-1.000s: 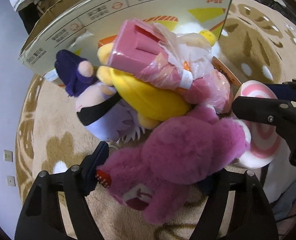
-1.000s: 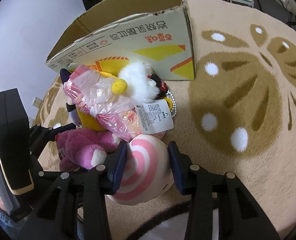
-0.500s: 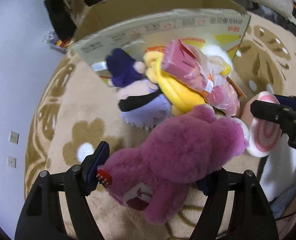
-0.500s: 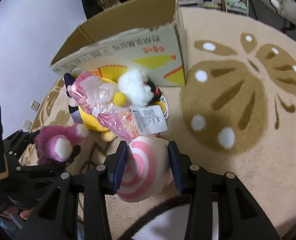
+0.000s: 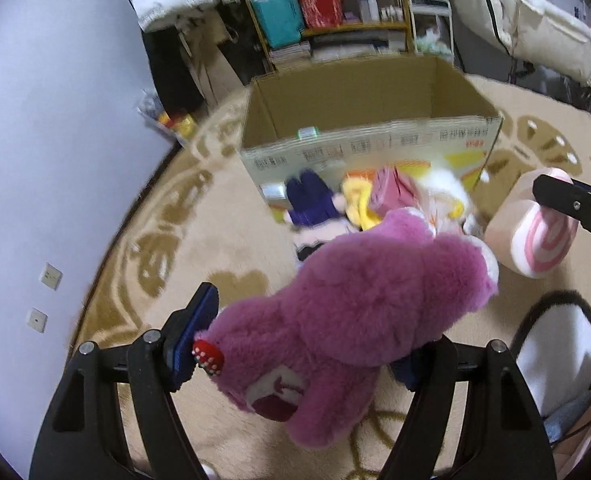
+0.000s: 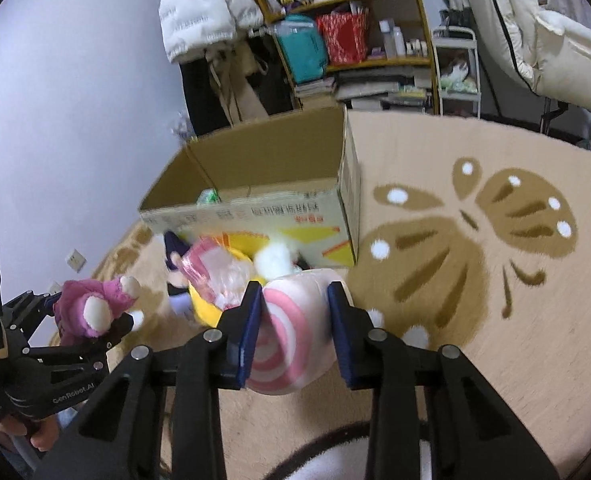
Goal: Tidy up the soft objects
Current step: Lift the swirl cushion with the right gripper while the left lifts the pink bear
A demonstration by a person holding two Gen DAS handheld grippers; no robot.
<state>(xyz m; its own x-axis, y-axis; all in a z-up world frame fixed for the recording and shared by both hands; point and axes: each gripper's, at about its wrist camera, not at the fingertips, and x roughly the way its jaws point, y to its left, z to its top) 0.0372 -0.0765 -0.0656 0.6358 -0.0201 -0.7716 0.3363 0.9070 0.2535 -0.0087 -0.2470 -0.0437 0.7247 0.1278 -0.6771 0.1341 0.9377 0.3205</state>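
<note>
My left gripper (image 5: 307, 344) is shut on a magenta plush bear (image 5: 347, 312) and holds it above the rug; the bear also shows in the right wrist view (image 6: 91, 306). My right gripper (image 6: 295, 320) is shut on a pink-and-white swirl cushion (image 6: 287, 344), which also shows in the left wrist view (image 5: 529, 232). An open cardboard box (image 5: 367, 148) stands ahead, also in the right wrist view (image 6: 263, 200). A pile of soft toys (image 5: 359, 200) lies against its near wall: a purple-hatted doll, a yellow plush, a pink bagged item and a white fluffy toy.
A beige rug with brown butterfly patterns (image 6: 475, 240) covers the floor. A lilac wall (image 5: 35, 140) is on the left. Shelves with books and bags (image 6: 355, 32) and hanging coats stand behind the box. A small green item lies inside the box (image 5: 308, 133).
Both grippers have lifted and pulled back with their toys, so the box's open top and the shelves behind it have come into view. The toy pile has stayed by the box.
</note>
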